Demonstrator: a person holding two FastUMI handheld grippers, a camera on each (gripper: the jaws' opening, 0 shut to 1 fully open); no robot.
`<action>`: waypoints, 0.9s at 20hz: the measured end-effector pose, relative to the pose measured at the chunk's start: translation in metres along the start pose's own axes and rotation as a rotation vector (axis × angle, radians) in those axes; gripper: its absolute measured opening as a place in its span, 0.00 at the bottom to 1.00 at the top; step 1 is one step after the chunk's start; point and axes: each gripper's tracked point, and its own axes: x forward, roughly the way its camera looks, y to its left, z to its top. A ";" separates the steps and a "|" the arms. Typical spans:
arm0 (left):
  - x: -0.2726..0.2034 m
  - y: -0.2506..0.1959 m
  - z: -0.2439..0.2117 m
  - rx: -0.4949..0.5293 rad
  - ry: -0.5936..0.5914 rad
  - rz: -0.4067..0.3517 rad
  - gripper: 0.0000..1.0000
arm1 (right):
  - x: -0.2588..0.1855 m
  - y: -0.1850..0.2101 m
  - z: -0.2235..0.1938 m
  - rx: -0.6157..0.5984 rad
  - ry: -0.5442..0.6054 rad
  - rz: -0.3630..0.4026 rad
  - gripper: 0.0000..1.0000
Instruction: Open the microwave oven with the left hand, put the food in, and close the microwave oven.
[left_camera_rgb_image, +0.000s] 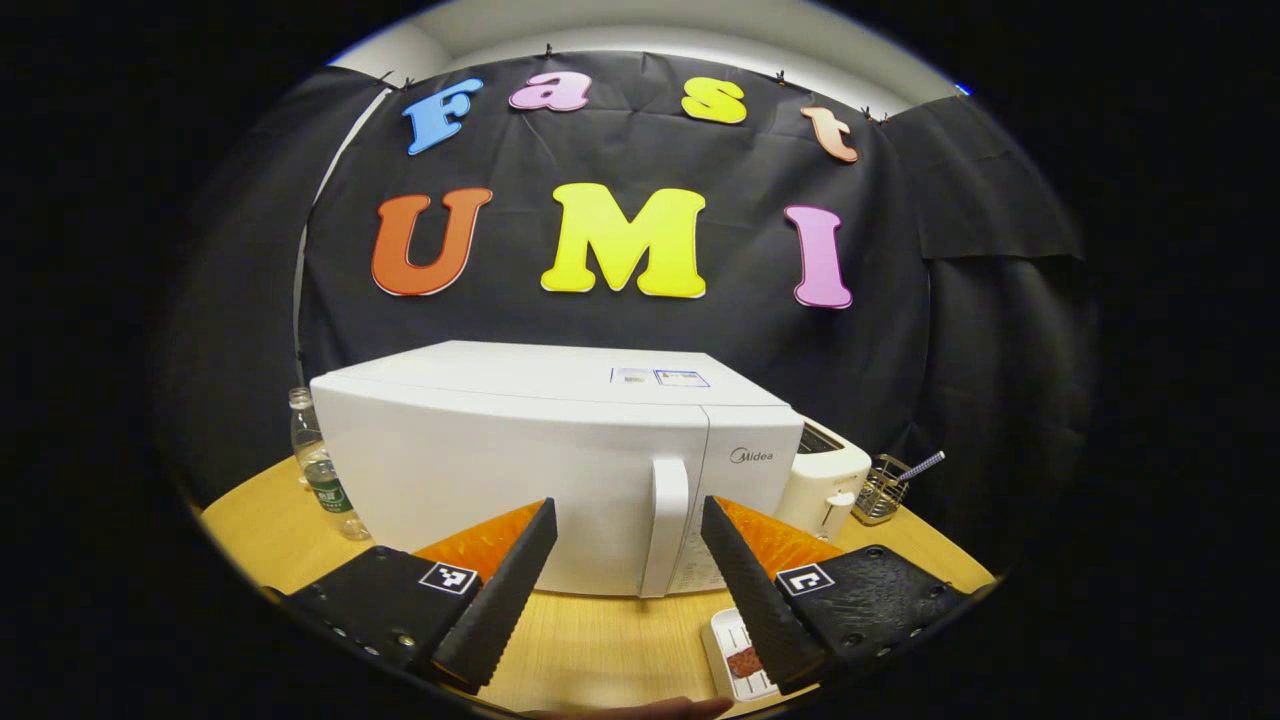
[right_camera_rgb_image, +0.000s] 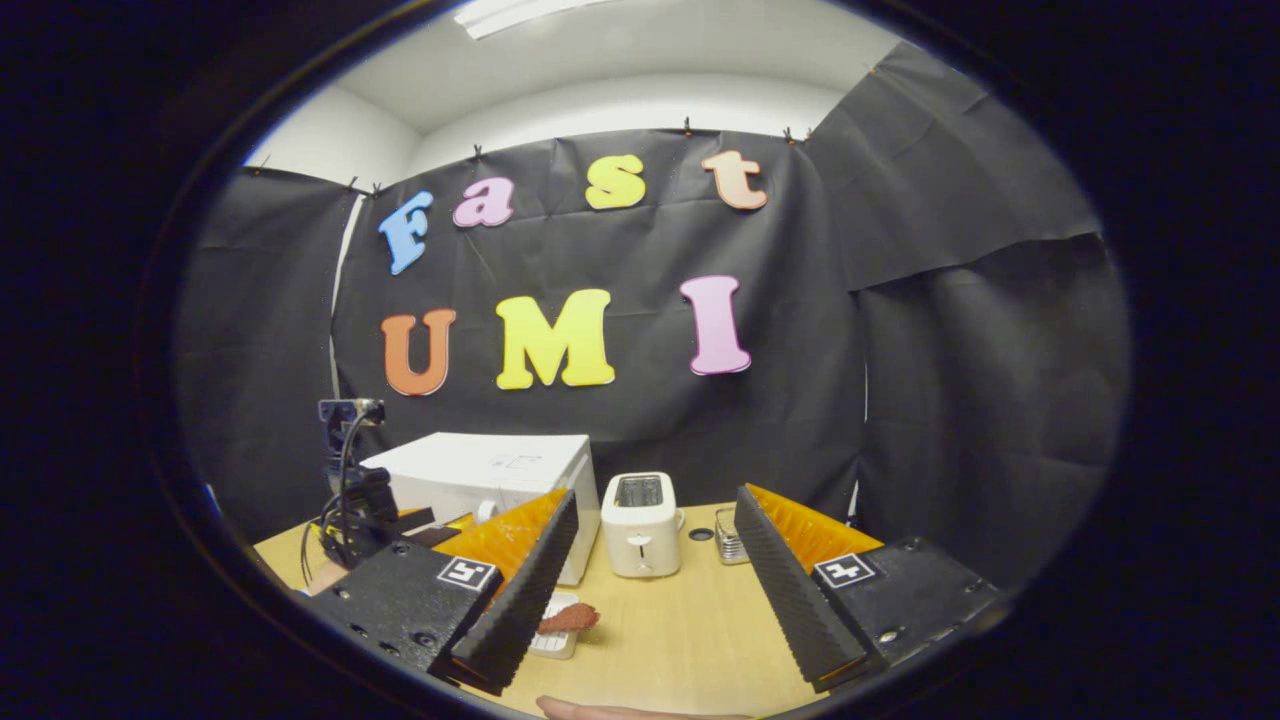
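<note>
Your left gripper (left_camera_rgb_image: 628, 520) hangs in front of the microwave (left_camera_rgb_image: 560, 460), its fingers spread wide and empty, with the door handle (left_camera_rgb_image: 667, 525) framed between them but not yet touched. The microwave sits closed on the wooden table (left_camera_rgb_image: 590, 650), its front facing you; its long axis runs left to right, and the white handle stands upright near the right edge of the door, beside the control panel.

Your right gripper (right_camera_rgb_image: 655, 545) is also released and carries nothing, hovering well back over the table. The food (right_camera_rgb_image: 570, 617), a reddish-brown piece, lies on a small white tray (right_camera_rgb_image: 553, 640) on the near side of the table, just in front of the microwave's right corner. In the right gripper view its long side seems to run roughly left to right, though it is too small to be sure.

The risks from here, as I judge them:
- The handle is narrow, so if you close off-centre the fingers may slip off it.
- A hard pull could drag the whole microwave toward you.
- The tray sits near the door; a swinging door may knock it.
- The toaster (right_camera_rgb_image: 640, 525) stands just right of the microwave, so keep your right gripper clear of it.
</note>
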 end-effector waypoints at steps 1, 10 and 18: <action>0.007 -0.001 -0.005 0.007 0.003 0.003 0.93 | -0.001 -0.002 -0.001 -0.005 -0.001 0.004 1.00; 0.058 -0.015 -0.030 0.018 -0.031 0.009 0.65 | -0.012 0.004 -0.019 -0.038 0.019 0.096 1.00; 0.059 -0.020 -0.032 -0.031 0.007 -0.001 0.26 | -0.022 -0.006 -0.024 -0.030 0.026 0.069 1.00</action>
